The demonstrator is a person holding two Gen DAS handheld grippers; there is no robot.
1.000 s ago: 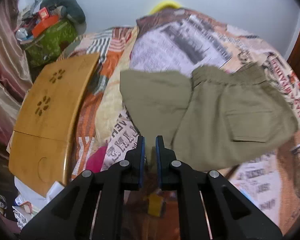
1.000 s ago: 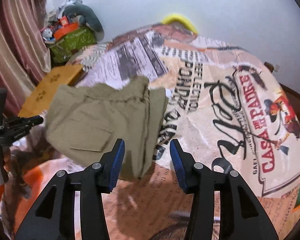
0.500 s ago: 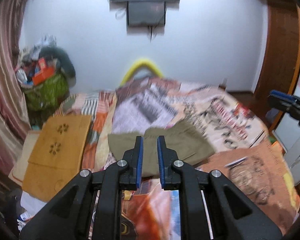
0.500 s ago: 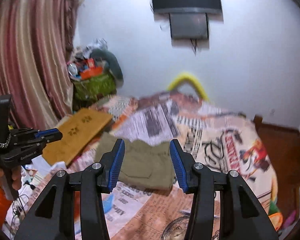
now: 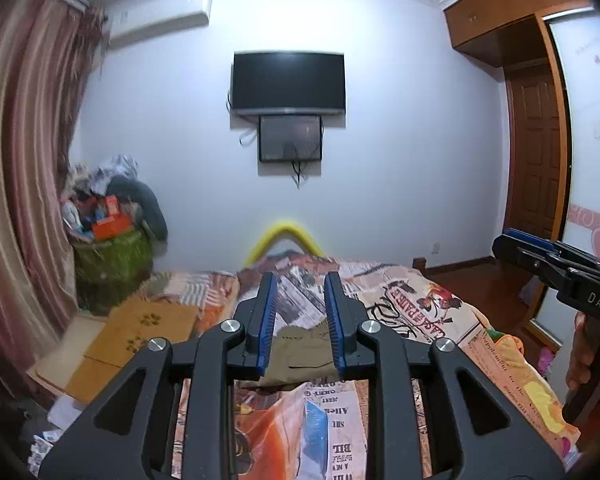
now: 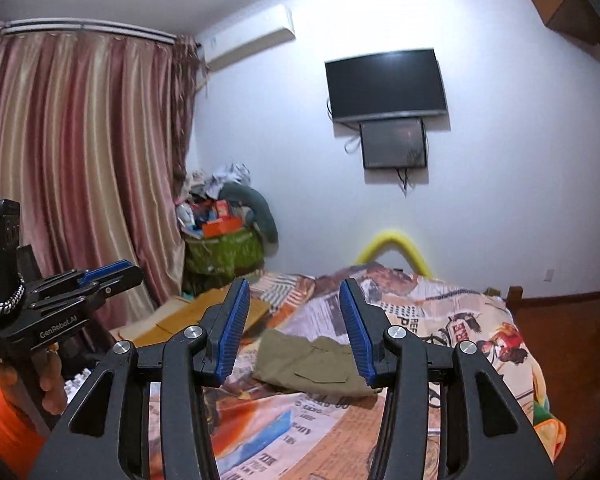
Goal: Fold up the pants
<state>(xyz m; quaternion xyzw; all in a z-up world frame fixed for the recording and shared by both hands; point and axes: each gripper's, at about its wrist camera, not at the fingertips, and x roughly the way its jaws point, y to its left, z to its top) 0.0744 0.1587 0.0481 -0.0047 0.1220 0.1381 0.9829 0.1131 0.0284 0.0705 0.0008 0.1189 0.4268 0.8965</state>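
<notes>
The folded pants [image 6: 314,364] lie on the bed [image 6: 452,320], well below and ahead of both my claws. My left claw [image 5: 300,312] is opening with nothing between its jaws; my right claw [image 6: 294,328] hangs released, empty.

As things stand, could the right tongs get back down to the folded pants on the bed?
Probably yes: the right tongs are open and empty, and the folded pants lie uncovered on the bed, nothing between; they hang well above it, though.
</notes>
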